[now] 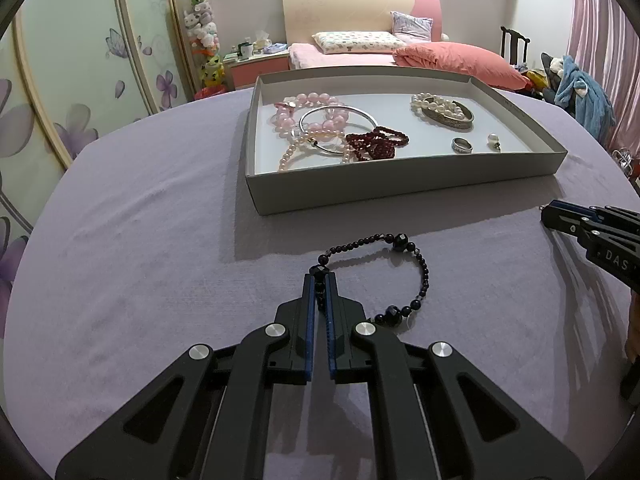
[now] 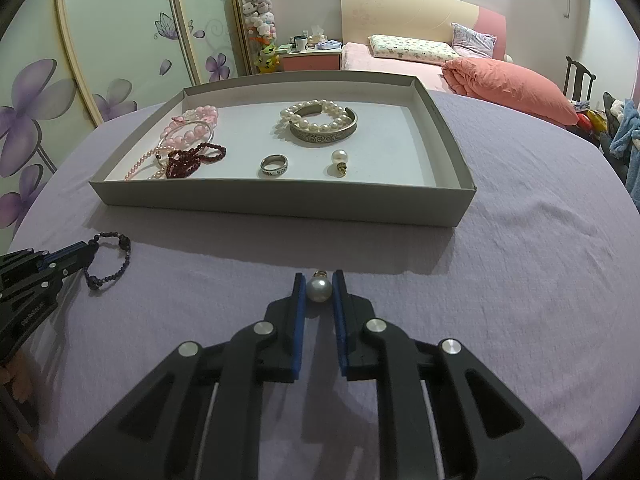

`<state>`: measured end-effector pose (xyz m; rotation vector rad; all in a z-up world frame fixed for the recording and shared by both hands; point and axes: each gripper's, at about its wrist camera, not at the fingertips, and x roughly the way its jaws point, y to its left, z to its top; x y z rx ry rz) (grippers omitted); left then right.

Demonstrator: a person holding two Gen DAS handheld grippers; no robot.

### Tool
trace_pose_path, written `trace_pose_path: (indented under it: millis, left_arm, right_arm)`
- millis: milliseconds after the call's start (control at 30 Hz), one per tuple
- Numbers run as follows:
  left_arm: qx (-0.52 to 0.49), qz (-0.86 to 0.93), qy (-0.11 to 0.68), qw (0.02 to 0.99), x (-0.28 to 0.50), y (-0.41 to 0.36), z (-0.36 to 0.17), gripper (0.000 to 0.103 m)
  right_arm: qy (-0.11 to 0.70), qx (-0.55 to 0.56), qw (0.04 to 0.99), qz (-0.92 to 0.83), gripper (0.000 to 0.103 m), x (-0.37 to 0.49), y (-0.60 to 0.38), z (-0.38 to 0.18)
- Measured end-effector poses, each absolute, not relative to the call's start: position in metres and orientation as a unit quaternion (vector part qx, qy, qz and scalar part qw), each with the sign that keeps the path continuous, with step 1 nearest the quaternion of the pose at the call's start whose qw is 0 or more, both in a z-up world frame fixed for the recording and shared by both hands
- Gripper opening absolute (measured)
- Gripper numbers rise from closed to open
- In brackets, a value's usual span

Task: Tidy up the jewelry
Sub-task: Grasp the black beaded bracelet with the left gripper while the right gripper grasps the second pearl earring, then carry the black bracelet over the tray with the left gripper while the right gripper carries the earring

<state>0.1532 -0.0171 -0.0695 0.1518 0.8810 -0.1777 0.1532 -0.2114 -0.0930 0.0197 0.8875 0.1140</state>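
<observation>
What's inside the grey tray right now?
The tray holds a pink bead bracelet, dark red beads, a white pearl bracelet over a metal cuff, a ring, a pearl earring. Its near wall hides some floor.

Location type: domestic bedroom. Indicators: a bed [image 2: 400,65] with a cream and pink headboard [image 2: 420,16], a patterned pillow [image 2: 412,51] and a folded coral duvet [image 2: 516,88] stands against the far wall. A pink bedside cabinet [image 2: 310,60] beside it carries a mug and a tissue box. A clear column of plush toys [image 2: 262,24] stands next to sliding wardrobe doors [image 2: 120,40] printed with purple flowers. Pink curtains [image 1: 600,40] hang at the right, near a dark wooden chair [image 1: 514,42] and piled clothing [image 1: 580,92]. In the foreground, a lilac cloth covers the tabletop [image 2: 520,240].
</observation>
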Motion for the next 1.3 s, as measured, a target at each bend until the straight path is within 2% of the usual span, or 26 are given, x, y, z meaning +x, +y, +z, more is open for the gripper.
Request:
trace_pose_path:
  millis: [300,833,1300]
  left_arm:
    - [0.047,-0.096,0.421,0.901,0.151,-0.008,-0.067,0.006]
    - [0.007,-0.133,0.330,0.935,0.130,-0.007,-0.029,0.006]
    - [0.012,-0.122,0.274,0.954,0.113,-0.013,-0.007,0.006]
  right_arm:
    - [0.424,0.022,0.903,0.060,0.014,0.150,-0.214,-0.091]
    - [0.360,0.048,0.928,0.079,0.014,0.135,-0.206,-0.060]
    - [0.267,0.054,0.959,0.079,0.014,0.113,-0.190,-0.023]
